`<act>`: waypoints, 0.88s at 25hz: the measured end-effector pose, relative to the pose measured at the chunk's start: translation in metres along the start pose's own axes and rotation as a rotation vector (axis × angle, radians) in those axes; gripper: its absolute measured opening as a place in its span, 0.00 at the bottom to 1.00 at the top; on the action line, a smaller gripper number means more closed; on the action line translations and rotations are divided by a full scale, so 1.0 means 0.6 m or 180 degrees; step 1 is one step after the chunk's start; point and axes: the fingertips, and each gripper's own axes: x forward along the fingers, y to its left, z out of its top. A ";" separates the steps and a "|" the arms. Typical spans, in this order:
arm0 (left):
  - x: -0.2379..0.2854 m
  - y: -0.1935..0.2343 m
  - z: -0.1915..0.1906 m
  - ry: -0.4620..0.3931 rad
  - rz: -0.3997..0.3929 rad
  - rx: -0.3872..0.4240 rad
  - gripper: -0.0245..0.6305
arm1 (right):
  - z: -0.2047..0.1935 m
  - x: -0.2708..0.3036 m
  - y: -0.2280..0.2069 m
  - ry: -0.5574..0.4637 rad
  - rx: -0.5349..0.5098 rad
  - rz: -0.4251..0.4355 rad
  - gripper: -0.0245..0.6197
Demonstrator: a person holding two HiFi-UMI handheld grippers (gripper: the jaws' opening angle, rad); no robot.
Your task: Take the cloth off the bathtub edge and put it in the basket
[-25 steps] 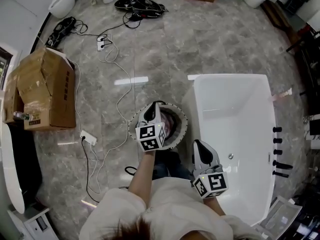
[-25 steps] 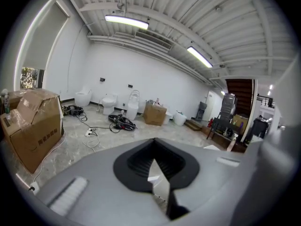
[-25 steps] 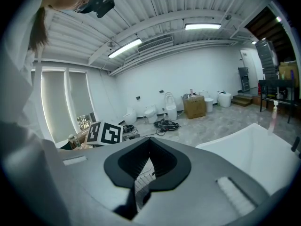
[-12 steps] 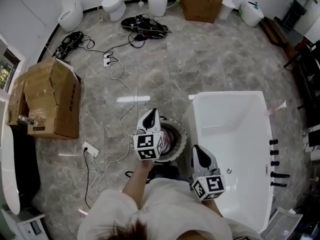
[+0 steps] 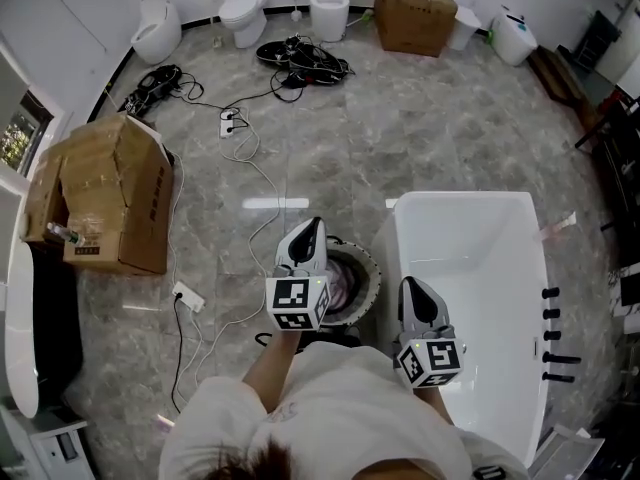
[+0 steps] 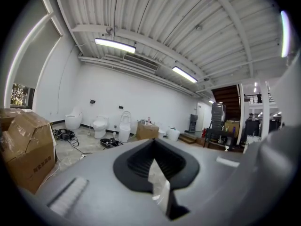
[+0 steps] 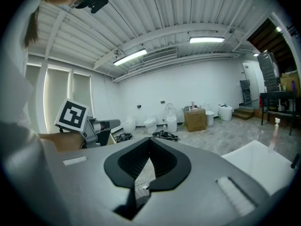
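Observation:
The round basket [image 5: 368, 264] with a pale frilled rim stands on the floor against the left side of the white bathtub [image 5: 470, 268]. A pinkish cloth [image 5: 343, 284] lies inside it. My left gripper [image 5: 312, 225] hangs above the basket's left part, shut and with nothing in its jaws. My right gripper [image 5: 411, 285] is over the tub's near left edge, its jaws together and empty. In the left gripper view the left gripper [image 6: 152, 143] points level across the room. The right gripper view has the right gripper [image 7: 149, 141] aimed the same way.
An open cardboard box [image 5: 110, 193] stands at the left. White cables and a power strip [image 5: 187, 296] trail over the marble floor. Toilets [image 5: 243, 8], a black cable heap [image 5: 303, 56] and another box [image 5: 415, 13] line the far wall. Black fittings [image 5: 555, 333] sit on the tub's right rim.
Both grippers have risen, the left one more, lifting clear of the basket. The head view has tipped up and now shows more of the far wall.

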 end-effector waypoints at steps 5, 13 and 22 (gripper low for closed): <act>-0.036 0.003 0.025 -0.0162 0.0033 0.0029 0.11 | 0.015 0.007 0.001 -0.0039 -0.0061 0.0037 0.04; -0.093 0.011 0.063 -0.0370 0.0075 0.0044 0.11 | 0.040 0.017 0.012 -0.0125 -0.0127 0.0118 0.04; -0.163 0.010 0.095 -0.0544 0.0015 0.0068 0.11 | 0.043 -0.004 0.013 -0.0142 -0.0121 0.0122 0.04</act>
